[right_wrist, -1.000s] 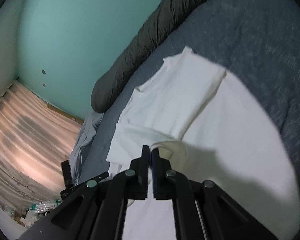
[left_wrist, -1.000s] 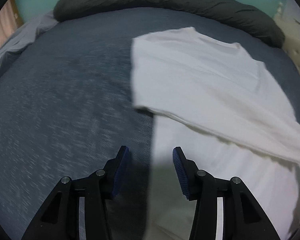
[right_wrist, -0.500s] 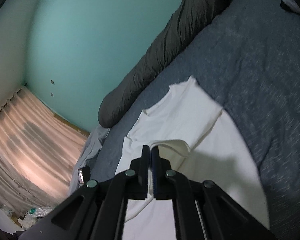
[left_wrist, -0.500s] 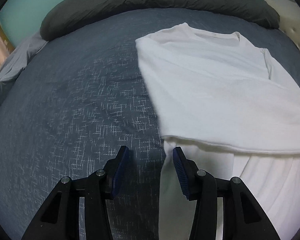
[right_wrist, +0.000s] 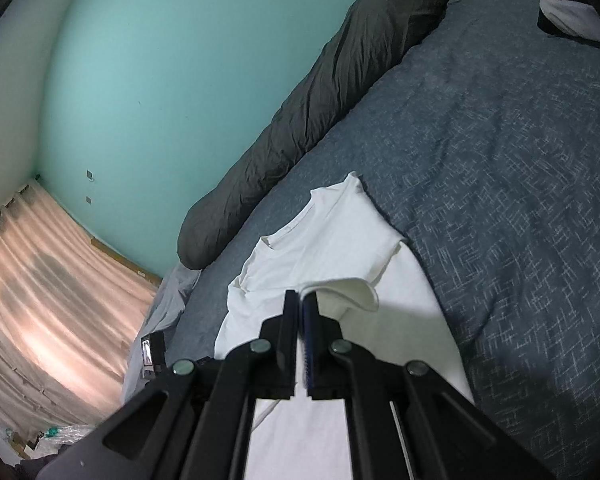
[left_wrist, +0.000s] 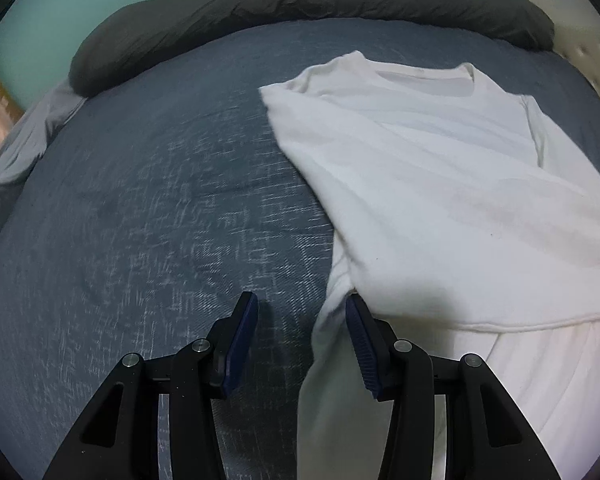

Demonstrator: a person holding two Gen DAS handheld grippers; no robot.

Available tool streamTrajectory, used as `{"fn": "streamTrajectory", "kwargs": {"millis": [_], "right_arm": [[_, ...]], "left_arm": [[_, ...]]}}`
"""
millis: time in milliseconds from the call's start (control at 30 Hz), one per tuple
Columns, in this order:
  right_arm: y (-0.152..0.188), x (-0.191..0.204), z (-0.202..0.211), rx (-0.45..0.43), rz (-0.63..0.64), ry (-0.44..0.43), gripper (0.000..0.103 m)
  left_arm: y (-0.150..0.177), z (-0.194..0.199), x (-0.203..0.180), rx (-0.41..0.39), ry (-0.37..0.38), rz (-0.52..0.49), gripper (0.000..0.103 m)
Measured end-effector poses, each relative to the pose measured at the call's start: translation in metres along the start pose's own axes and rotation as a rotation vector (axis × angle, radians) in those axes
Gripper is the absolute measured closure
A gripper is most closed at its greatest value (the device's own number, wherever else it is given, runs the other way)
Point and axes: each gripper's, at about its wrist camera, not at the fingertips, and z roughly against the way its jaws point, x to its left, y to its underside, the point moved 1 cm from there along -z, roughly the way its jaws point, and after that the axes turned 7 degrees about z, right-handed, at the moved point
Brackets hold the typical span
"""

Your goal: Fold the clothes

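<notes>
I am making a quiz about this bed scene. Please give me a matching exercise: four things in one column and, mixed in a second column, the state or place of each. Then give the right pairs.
Things:
1. left gripper
2. right gripper
3. white T-shirt
4. dark grey bolster pillow

States or places:
A. lies along the teal wall
B. shut on a fold of white cloth
C. open, holding nothing
D. spread on the blue-grey bedspread, one side folded over

Pairs: 1-C, 2-B, 3-D, 4-A
</notes>
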Motion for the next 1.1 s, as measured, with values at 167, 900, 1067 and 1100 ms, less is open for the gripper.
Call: {"fn": "streamTrajectory", "kwargs": {"millis": [167, 900, 1067, 1100], "right_arm": [[0.002, -0.006, -0.002, 0.004, -0.019, 0.002, 0.101], [0.007, -0.008, -0.009, 0.033, -0.021, 0.018, 0.101], [0.009, -0.01, -0.01, 0.045, -0.026, 0.02, 0.101], [0.009, -0.01, -0.011, 0.049, -0.025, 0.022, 0.101]], "left_arm": [[-0.015, -0.013, -0.011, -0.011, 0.0, -0.058, 0.053], [-0.014, -0.022, 0.087, 0.02, 0.27, 0.432, 0.099], [-0.015, -0.029, 0.086, 0.044, 0.276, 0.433, 0.099], [-0.015, -0.03, 0.086, 0.049, 0.277, 0.433, 0.099]]}}
